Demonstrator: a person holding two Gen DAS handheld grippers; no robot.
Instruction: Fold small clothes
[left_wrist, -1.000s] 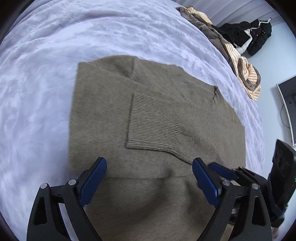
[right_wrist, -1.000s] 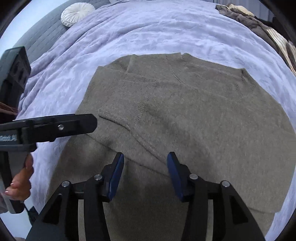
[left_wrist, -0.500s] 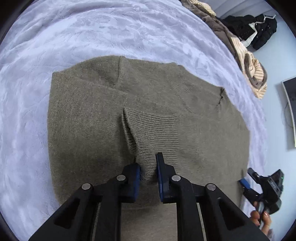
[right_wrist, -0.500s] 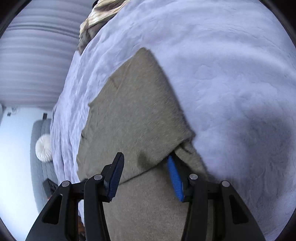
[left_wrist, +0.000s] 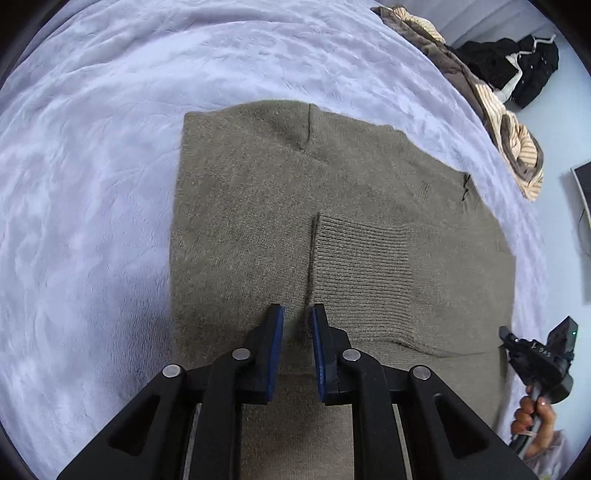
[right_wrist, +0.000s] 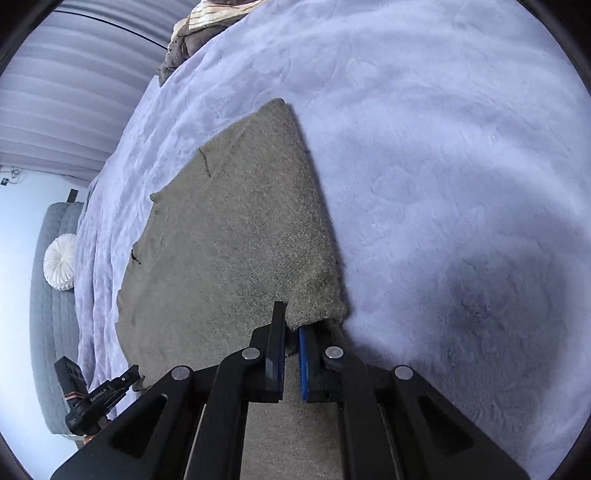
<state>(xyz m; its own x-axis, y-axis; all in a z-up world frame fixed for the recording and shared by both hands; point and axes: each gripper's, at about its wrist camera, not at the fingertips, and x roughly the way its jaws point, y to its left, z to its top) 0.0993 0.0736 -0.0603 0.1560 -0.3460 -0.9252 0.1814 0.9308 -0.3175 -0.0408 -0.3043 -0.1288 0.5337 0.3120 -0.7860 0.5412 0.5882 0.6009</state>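
An olive-brown knitted sweater (left_wrist: 240, 229) lies spread flat on a bed covered by a pale lavender plush blanket (left_wrist: 85, 192), whose nap shows soft embossed swirls. The sweater's body is a fine, slightly fuzzy knit with straight folded edges; a sleeve folded across it ends in a ribbed cuff (left_wrist: 358, 266) with close parallel ridges. The left gripper (left_wrist: 297, 332), black plastic with blue pads, points steeply down at the near corner of that cuff, and its jaws are clenched on a raised pinch of the knit beside the cuff's edge. The right gripper (right_wrist: 291, 332), of the same build, sits at the sweater's side edge, where the upper layer forms a thick rounded corner (right_wrist: 321, 302) over the layer beneath; its jaws are pressed together on that upper layer, one pad slipped under it. In the left wrist view a hand (left_wrist: 535, 413) grasps the right gripper's handle just beyond the bed's edge. At the bed's far edge sits a heap of crumpled brown and cream-striped fabric (left_wrist: 509, 140), with a black garment (left_wrist: 517, 66) behind it. A round pleated white cushion (right_wrist: 61, 262) rests on a grey quilted headboard (right_wrist: 51, 332).
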